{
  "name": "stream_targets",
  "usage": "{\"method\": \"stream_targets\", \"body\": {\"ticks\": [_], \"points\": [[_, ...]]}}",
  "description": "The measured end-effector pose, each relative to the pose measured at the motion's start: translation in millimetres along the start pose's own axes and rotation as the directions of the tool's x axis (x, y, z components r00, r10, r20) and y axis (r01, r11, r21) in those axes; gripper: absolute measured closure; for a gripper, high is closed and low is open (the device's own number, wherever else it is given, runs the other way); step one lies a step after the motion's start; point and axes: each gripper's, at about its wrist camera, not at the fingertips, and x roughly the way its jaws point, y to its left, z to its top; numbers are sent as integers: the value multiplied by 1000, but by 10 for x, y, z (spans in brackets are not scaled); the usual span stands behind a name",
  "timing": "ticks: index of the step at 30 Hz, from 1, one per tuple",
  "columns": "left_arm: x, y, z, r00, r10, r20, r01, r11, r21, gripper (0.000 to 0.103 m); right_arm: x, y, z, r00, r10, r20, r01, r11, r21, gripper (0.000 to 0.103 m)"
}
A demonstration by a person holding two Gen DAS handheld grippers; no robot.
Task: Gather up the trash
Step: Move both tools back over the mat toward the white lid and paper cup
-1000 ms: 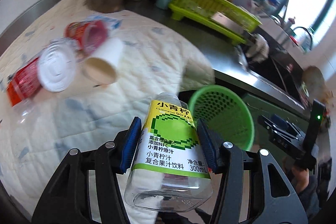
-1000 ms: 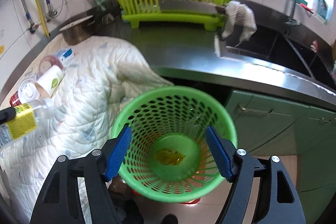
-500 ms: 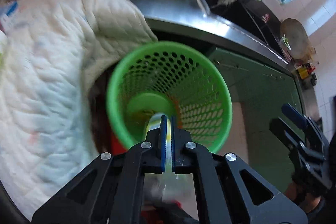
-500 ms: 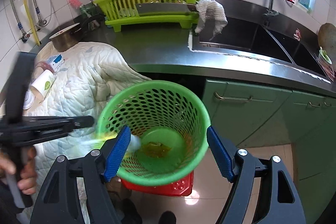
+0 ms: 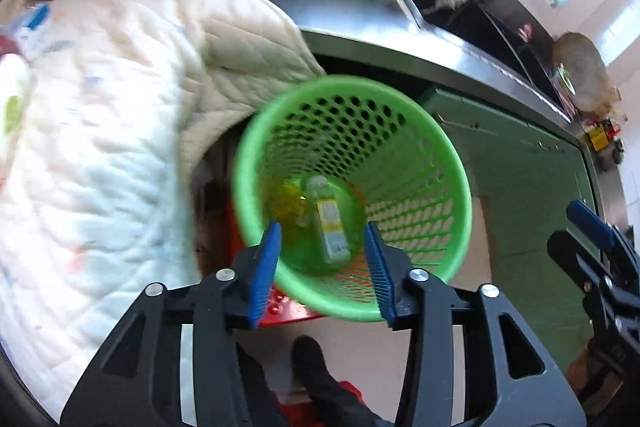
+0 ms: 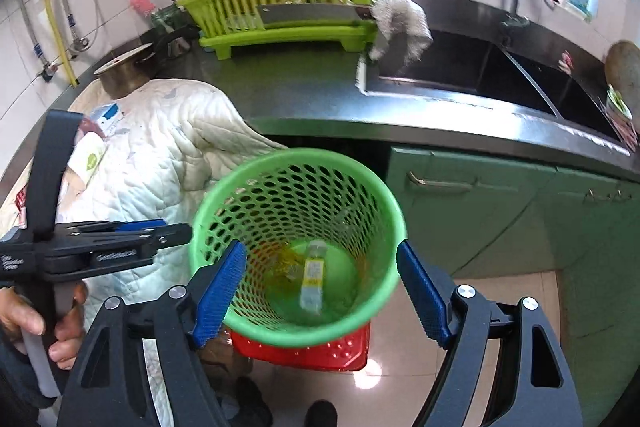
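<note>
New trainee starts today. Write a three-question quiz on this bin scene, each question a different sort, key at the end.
1. True or false: the juice bottle is clamped in the left gripper.
2. Multiple choice: the green basket stands on (A) the quilt, (B) a red crate, (C) the counter.
3. Fill in: beside the bottle on the basket floor lies a crumpled ____ wrapper.

Key: 1 false, it lies inside the basket and both the left and the right gripper are open; 2 B; 3 yellow.

Green basket (image 6: pixel 362 187) holding bottle (image 6: pixel 313 277), right tool (image 6: pixel 320 291) open above, left tool (image 6: pixel 160 231) beside rim
</note>
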Motion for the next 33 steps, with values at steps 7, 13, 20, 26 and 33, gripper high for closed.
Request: {"method": "stream_targets", "body": {"ticks": [7, 13, 20, 26, 33], "points": [[-549, 457, -31, 990, 92, 103, -84, 993, -85, 49, 94, 421, 237, 997, 82, 16, -80, 993, -90, 22], [-1009, 945, -144, 965, 196, 175, -164, 969, -182, 47, 172, 933, 428, 986, 164, 22, -156, 968, -197, 21], [-1511, 1547, -371, 908, 348, 232, -264, 907, -327, 46, 271, 1545, 569, 967, 256, 1, -244, 921, -303, 21], [-1885, 2065, -471, 841, 471, 265, -331, 837, -435, 46, 392, 2113, 615, 944, 327, -36, -315, 865, -390, 21], [-1968, 2431, -387, 808, 516, 284, -377, 824, -423, 47, 578, 2636, 621, 930, 358, -80, -354, 816, -457, 21]]}}
